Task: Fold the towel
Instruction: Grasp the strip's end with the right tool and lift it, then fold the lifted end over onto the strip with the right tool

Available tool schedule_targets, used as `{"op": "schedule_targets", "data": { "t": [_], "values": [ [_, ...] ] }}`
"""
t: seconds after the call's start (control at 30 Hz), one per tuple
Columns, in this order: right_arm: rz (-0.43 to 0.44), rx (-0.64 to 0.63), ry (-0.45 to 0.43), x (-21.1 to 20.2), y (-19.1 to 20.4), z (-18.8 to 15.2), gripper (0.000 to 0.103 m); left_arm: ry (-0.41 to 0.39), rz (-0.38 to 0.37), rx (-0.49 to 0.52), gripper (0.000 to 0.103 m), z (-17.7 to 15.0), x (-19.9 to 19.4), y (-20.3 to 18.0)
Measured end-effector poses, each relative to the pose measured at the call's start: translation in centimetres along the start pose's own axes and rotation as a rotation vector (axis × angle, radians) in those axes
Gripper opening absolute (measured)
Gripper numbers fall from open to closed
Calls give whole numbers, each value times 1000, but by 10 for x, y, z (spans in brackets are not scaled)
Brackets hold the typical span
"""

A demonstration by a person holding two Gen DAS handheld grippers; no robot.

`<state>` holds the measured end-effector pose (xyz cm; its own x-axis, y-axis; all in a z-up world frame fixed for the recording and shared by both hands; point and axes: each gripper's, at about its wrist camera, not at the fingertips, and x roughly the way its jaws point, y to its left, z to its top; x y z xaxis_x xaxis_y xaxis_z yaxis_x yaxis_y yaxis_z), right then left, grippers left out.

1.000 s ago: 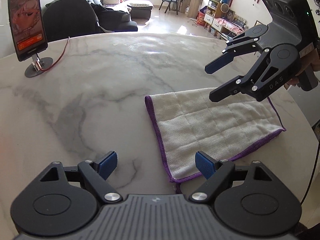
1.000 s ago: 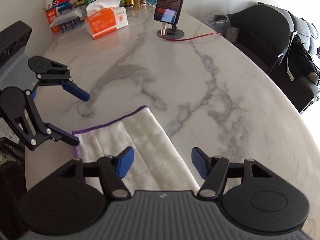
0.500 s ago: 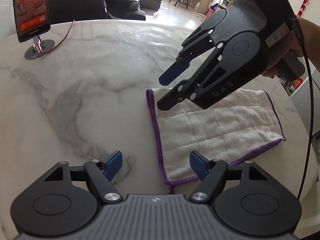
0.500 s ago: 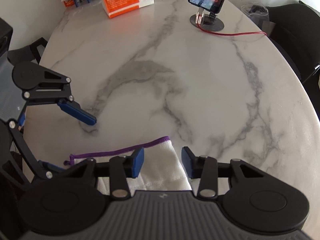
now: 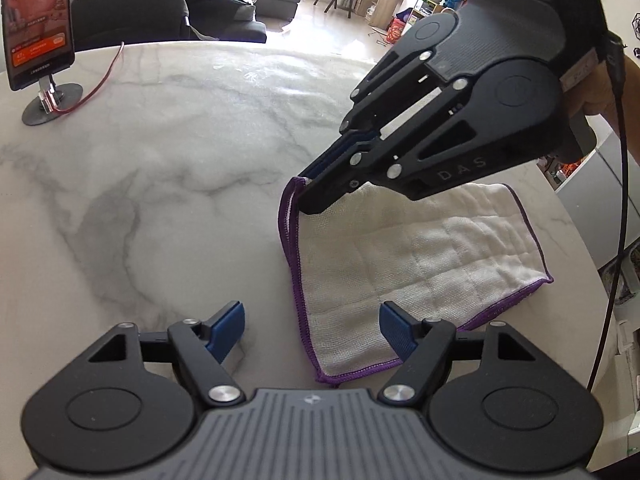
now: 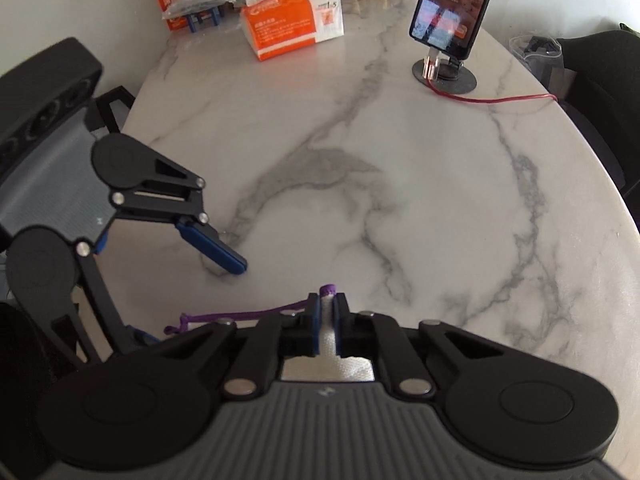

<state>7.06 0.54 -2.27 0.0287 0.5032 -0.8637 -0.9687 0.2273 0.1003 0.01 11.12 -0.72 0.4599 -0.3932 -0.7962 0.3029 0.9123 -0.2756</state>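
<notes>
Since a second ago: right gripper (image 6: 327,312) swung in over the far-left corner of the towel (image 5: 420,256) and clamped down on it; back then it hung open above the cloth. Left one barely budged.

Left gripper (image 5: 312,326): nearest thing in its own view, fingers spread wide with nothing pinched. It's parked over the near-left corner, one blue pad out on bare marble and the other over the cloth, so that corner sits between them but isn't grabbed.

Towel: white with purple stitching, already folded at least once I'd say, lying flat near the edge of the table (image 5: 168,168). Only the pinched corner is lifted, the hem curling up there.

Right gripper, again: fingers closed tight on that corner. In its own camera you can see white cloth squeezed between the pads and a purple nub poking out past them.

Step, my guess: left corner grab comes next, then both carry that edge across for another fold.

What could go wrong: right side's bite looks pretty shallow, mostly hem, so a quick pull might slip it out. If left closes where it is now, the outer pad could just scrape marble and only catch the top layer, and then the fold goes crooked. Lifting one corner alone would also drag the whole thing sideways.

Farther back: phone on a stand (image 6: 452,20) with a red cable (image 6: 500,99), tissue box (image 6: 294,24) by the wall. Well clear of everything.
</notes>
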Motion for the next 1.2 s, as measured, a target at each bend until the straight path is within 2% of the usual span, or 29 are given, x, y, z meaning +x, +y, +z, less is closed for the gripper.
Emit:
{"op": "schedule_targets", "data": {
  "t": [0.23, 0.37, 0.43, 0.47, 0.53, 0.6, 0.73, 0.93, 1.07, 1.2],
  "values": [
    [3, -4, -91, -41, 15, -14, 7, -1, -76, -9, 75, 6, 5, 2],
    [-7, 10, -125, -53, 16, -20, 7, 20, -159, -17, 73, 8, 9, 0],
    [-11, 27, -143, -57, 15, -21, 7, 25, -189, -29, 60, 8, 12, -1],
    [-13, 36, -145, -58, 14, -21, 8, 24, -195, -37, 57, 8, 13, -1],
    [-31, 74, -144, -57, 12, -22, 23, 18, -190, -52, 39, 8, 14, 0],
    [-49, 144, -131, -55, 7, -22, 42, 12, -189, -74, 38, 6, 14, 1],
    [-68, 290, -87, -50, 0, -22, 43, -24, -196, -76, 38, 5, 10, -3],
    [7, 513, -30, -35, -9, -28, 43, -81, -237, -22, 38, 8, 3, -22],
    [12, 574, -4, -29, -7, -28, 45, -87, -263, 12, 38, 10, 6, -36],
    [-21, 568, 32, -24, -1, -26, 45, -83, -275, 28, 38, 10, 12, -45]
  ]
}}
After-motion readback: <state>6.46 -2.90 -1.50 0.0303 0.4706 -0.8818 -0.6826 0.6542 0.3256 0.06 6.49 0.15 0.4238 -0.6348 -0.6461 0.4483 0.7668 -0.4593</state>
